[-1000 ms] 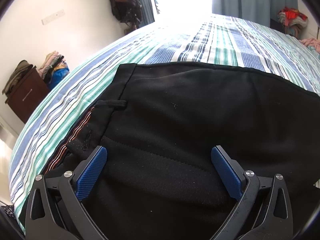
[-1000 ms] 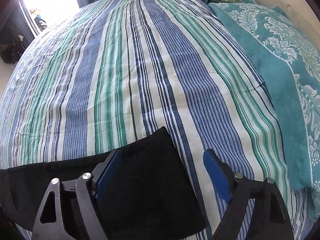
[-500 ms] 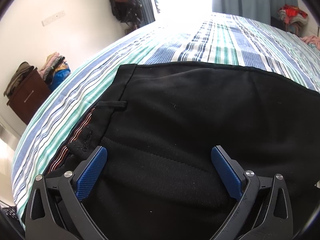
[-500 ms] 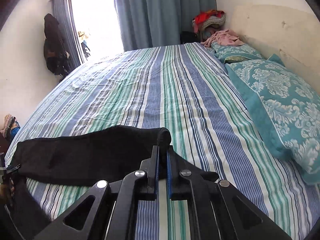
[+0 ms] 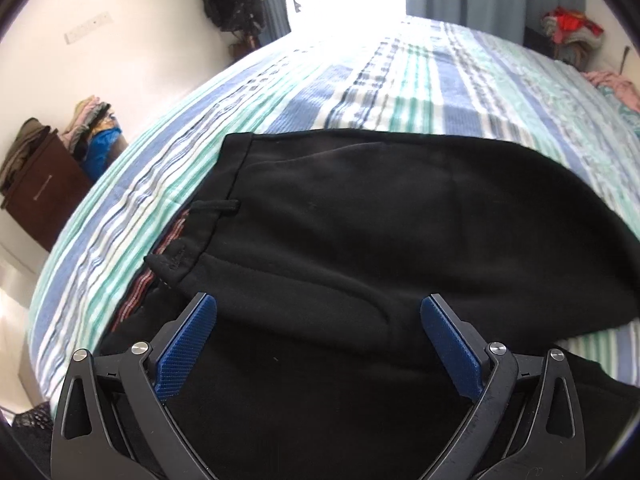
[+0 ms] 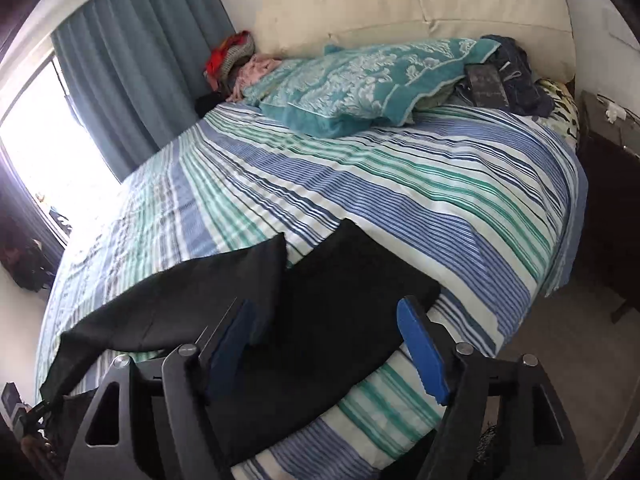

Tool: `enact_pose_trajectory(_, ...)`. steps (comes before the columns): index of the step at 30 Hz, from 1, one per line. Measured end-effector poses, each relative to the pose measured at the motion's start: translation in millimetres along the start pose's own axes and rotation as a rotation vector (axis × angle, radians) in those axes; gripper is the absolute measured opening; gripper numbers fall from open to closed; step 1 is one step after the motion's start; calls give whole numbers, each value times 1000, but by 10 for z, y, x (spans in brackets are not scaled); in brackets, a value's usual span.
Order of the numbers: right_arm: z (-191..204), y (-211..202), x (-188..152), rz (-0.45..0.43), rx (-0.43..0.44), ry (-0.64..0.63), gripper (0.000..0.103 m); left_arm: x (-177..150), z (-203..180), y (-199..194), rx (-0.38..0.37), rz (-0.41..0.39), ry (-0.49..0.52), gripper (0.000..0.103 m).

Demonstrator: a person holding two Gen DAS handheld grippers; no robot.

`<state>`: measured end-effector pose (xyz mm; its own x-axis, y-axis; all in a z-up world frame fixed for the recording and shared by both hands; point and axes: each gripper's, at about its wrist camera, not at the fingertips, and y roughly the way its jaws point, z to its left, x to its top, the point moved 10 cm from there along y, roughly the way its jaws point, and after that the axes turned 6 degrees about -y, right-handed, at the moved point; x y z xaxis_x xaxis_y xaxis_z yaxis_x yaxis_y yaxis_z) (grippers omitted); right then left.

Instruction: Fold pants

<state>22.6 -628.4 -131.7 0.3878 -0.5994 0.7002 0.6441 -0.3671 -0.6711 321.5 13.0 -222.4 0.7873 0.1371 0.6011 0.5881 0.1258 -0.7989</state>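
Note:
Black pants (image 5: 360,220) lie flat on the striped bed sheet (image 5: 400,92), the waistband and a belt loop (image 5: 216,206) at the left in the left wrist view. My left gripper (image 5: 319,300) hovers open just above the seat of the pants and holds nothing. In the right wrist view the pants (image 6: 352,280) lie folded, with a loose leg flap (image 6: 200,288) laid over to the left. My right gripper (image 6: 324,308) is above the fold. Its jaws are opening, and the cloth lies below them, not pinched by the blue pads (image 6: 420,348).
Teal pillows (image 6: 360,84) and a pile of dark clothes (image 6: 512,76) lie by the headboard. The bed's corner drops to the floor at the right, beside a dark nightstand (image 6: 608,184). A brown dresser (image 5: 36,196) stacked with clothes stands left of the bed.
My right gripper shut on the leg end, swept it across over the pants, then let it go and opened. My left gripper rose slightly and stayed open.

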Motion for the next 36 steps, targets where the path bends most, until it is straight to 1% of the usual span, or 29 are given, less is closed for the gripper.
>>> enact_pose_trajectory(2, 371, -34, -59, -7, 106, -51, 75, -99, -180, -178, -56, -19, 55, 102)
enact_pose_trajectory(4, 763, 0, -169, 7, 185, -130, 78, -229, -369, -262, -122, -4, 111, 102)
enact_pose_trajectory(6, 1117, 65, -290, 17, 229, -220, 79, -386, -525, -254, -225, 46, 127, 102)
enact_pose_trajectory(8, 1397, 110, -420, 24, 243, -322, 79, -575, -589, -136, -291, 129, 106, 102)
enact_pose_trajectory(9, 1517, 142, -468, 33, 243, -369, 79, -673, -578, -58, -294, 155, 96, 102)
enact_pose_trajectory(11, 1677, 205, -598, 58, 246, -438, 79, -716, -573, -94, -297, 67, 110, 103)
enact_pose_trajectory(12, 1725, 241, -653, 71, 249, -457, 79, -732, -581, -108, -282, 52, 117, 103)
enact_pose_trajectory(14, 1753, 301, -760, 98, 256, -480, 80, -736, -601, -97, -250, 51, 141, 103)
enact_pose_trajectory(17, 1729, 386, -841, 135, 270, -473, 80, -734, -609, -94, -246, 44, 144, 103)
enact_pose_trajectory(21, 1707, 455, -888, 174, 297, -434, 80, -746, -614, -105, -244, 36, 146, 103)
enact_pose_trajectory(24, 1640, 429, -818, 162, 339, -356, 80, -730, -610, -89, -239, 31, 149, 103)
enact_pose_trajectory(27, 1492, 467, -758, 172, 384, -223, 80, -732, -611, -94, -236, 23, 150, 103)
enact_pose_trajectory(31, 1256, 623, -673, 200, 398, -28, 80, -746, -610, -105, -236, 19, 149, 103)
enact_pose_trajectory(34, 1041, 828, -641, 229, 388, 147, 80, -747, -607, -107, -236, 18, 149, 103)
enact_pose_trajectory(36, 927, 922, -579, 205, 376, 244, 80, -746, -607, -107, -236, 19, 149, 103)
